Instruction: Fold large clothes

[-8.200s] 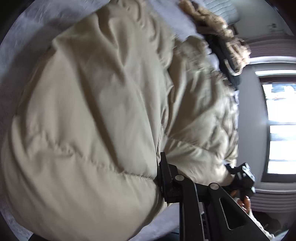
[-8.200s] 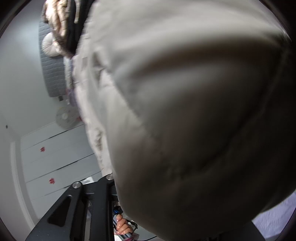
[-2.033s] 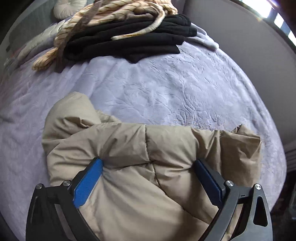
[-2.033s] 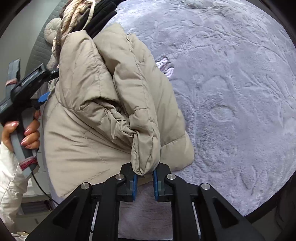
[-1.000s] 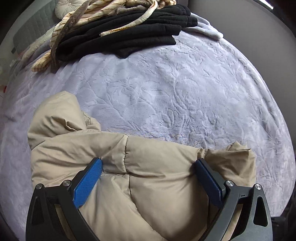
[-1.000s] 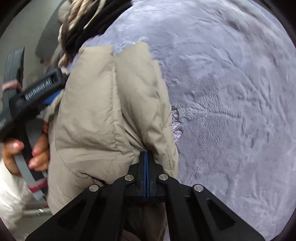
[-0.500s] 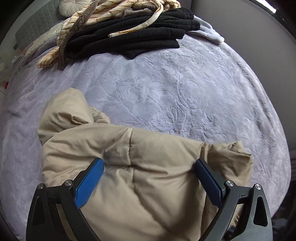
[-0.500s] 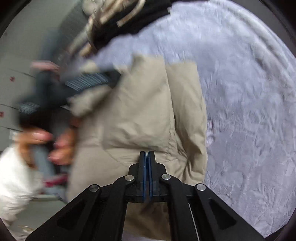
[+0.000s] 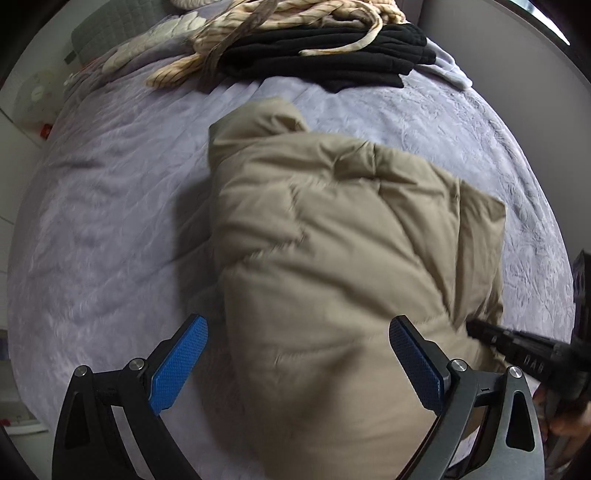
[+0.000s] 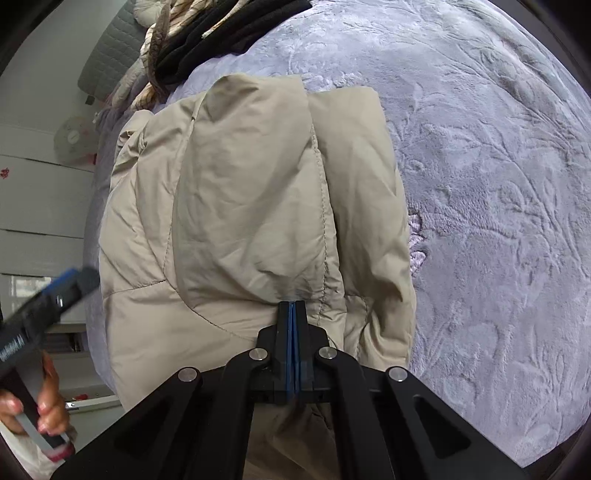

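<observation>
A beige puffer jacket (image 9: 332, 240), folded into a thick bundle, lies on the lavender bedspread (image 9: 110, 221). My left gripper (image 9: 298, 363) hovers open over its near end, the right pad above the jacket and the left pad above bare bedspread. It holds nothing. In the right wrist view the jacket (image 10: 240, 203) fills the middle, and my right gripper (image 10: 293, 314) is shut, its tips against the jacket's near edge with no fabric visible between the pads. The right gripper (image 9: 476, 328) also shows at the jacket's right side. A hand (image 10: 48, 406) holds the blurred left gripper at the left edge.
Black clothes (image 9: 332, 55) and a cream striped garment (image 9: 277, 14) are piled at the far end of the bed. A grey quilted headboard (image 9: 110, 26) and a white fan (image 10: 74, 138) stand beyond. Embossed bedspread (image 10: 498, 184) stretches right of the jacket.
My left gripper has lifted and swung left, so its left pad now hangs over bedspread instead of jacket. The right gripper has stayed shut at the jacket's edge.
</observation>
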`<control>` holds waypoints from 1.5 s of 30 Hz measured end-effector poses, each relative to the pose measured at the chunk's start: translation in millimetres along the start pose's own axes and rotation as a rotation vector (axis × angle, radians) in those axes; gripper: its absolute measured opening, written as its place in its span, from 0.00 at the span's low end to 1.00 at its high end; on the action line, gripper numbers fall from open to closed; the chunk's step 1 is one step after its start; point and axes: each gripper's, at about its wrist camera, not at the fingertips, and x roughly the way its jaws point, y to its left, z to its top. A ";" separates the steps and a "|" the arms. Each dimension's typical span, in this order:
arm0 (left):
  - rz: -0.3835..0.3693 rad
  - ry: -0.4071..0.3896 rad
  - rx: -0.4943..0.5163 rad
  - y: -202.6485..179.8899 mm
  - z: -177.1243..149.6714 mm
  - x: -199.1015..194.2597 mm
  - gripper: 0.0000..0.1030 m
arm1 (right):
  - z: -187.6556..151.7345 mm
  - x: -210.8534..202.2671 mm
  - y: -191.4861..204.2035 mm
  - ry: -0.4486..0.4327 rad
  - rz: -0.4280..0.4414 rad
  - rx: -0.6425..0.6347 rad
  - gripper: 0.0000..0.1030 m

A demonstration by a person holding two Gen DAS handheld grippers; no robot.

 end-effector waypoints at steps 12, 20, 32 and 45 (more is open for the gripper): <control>-0.015 0.041 -0.043 20.4 -23.2 0.1 0.96 | -10.2 -43.0 18.3 -0.059 -0.058 0.007 0.15; -0.047 0.034 -0.090 29.9 -29.7 2.7 0.99 | -17.5 -52.9 7.5 -0.069 -0.096 0.015 0.51; -0.090 0.039 -0.147 40.7 -30.4 12.4 0.99 | -12.7 -60.1 -15.6 -0.113 -0.074 0.020 0.84; -0.305 0.100 -0.215 73.9 -21.3 42.0 0.99 | 7.7 -40.8 -40.5 -0.049 0.007 0.045 0.85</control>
